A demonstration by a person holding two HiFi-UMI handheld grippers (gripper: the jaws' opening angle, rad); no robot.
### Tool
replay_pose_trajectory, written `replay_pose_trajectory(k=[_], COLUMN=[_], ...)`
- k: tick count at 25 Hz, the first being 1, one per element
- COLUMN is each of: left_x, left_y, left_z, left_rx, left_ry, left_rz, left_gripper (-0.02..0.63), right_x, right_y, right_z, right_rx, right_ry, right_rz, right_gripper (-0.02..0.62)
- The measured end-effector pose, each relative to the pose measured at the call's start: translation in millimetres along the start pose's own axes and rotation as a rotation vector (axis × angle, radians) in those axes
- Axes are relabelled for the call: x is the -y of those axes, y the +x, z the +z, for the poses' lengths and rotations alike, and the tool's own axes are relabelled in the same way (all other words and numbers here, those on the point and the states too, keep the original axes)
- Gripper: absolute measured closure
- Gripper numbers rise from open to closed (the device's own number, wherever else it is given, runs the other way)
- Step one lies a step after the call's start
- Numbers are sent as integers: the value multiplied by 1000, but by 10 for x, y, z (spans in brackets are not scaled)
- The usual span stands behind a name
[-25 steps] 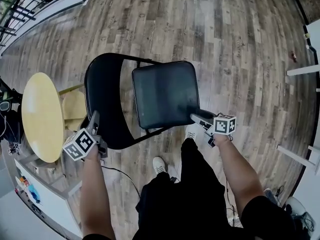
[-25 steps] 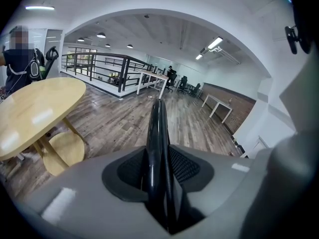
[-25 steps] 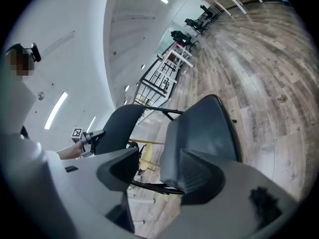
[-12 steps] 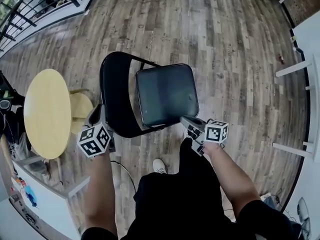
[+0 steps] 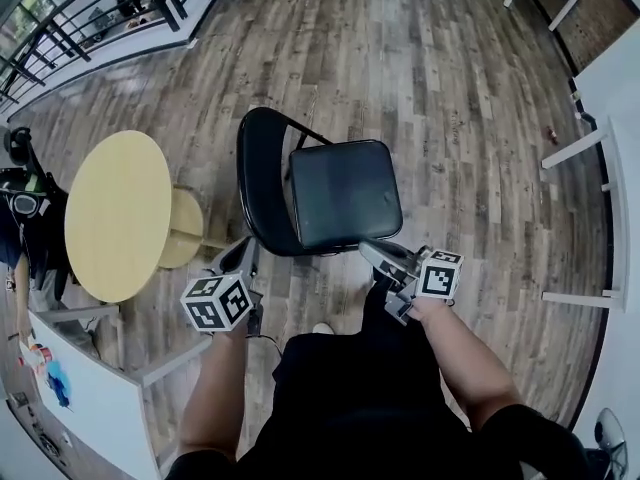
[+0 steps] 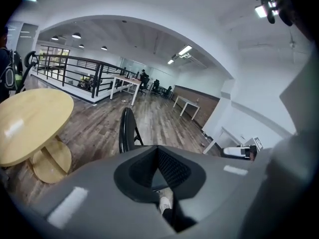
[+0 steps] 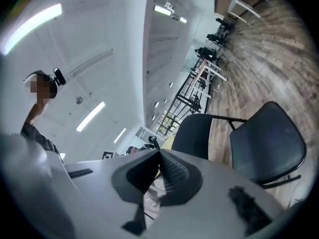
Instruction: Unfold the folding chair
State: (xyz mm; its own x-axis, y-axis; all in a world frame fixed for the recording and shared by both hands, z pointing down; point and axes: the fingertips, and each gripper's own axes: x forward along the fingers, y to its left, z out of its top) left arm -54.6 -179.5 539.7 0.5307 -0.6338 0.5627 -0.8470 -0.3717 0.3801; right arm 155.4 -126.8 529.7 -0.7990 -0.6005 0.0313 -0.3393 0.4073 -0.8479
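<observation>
On the wood floor [image 5: 450, 68], straight in front of the person: folding chair [image 5: 345, 193], open and standing on its legs. Seat is flat, with the backrest on the left side as the head view shows it. Round yellow table [image 5: 118, 213] sits near the backrest side, not touching. White desk [image 5: 600, 138] stands well off to the right, black railing [image 5: 60, 28] far left.

Left gripper [image 5: 240, 256] hangs near the backrest's lower edge, clear of it and tilted down. Its jaws have just been closing and are pressed together with nothing between them. Right gripper [image 5: 372, 252] sits close to the seat's near corner, about level, jaws together and empty. Both forearms are held close to the body.
</observation>
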Motion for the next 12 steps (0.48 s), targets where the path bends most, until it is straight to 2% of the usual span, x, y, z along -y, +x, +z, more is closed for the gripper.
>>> replay_pose_trajectory(k=[2,4,6,9,12], left_x=[105,186,271,453,640], left_y=[-137,-275,-412,-546,-646], left_z=[-113,-226,-328,-482,-632], left_rx=[-18,-36,-46,-50,-60], left_ry=[26,45,50,43,25], left_rz=[-38,-73,-108,-166,-216], left_gripper=[601,601,601,601,601], right_x=[-194,-362,-552,-912,-1164], right_y=[-24,-65,-126,-229,-236], right_z=[-53,-60,-41,-9,-173], right_rx=[-4,36,114,230,200], right_ry=[-67,-79,-48,3,-43], right_rz=[-37,-57,-27,86,50], right_gripper=[589,589,589,589,591])
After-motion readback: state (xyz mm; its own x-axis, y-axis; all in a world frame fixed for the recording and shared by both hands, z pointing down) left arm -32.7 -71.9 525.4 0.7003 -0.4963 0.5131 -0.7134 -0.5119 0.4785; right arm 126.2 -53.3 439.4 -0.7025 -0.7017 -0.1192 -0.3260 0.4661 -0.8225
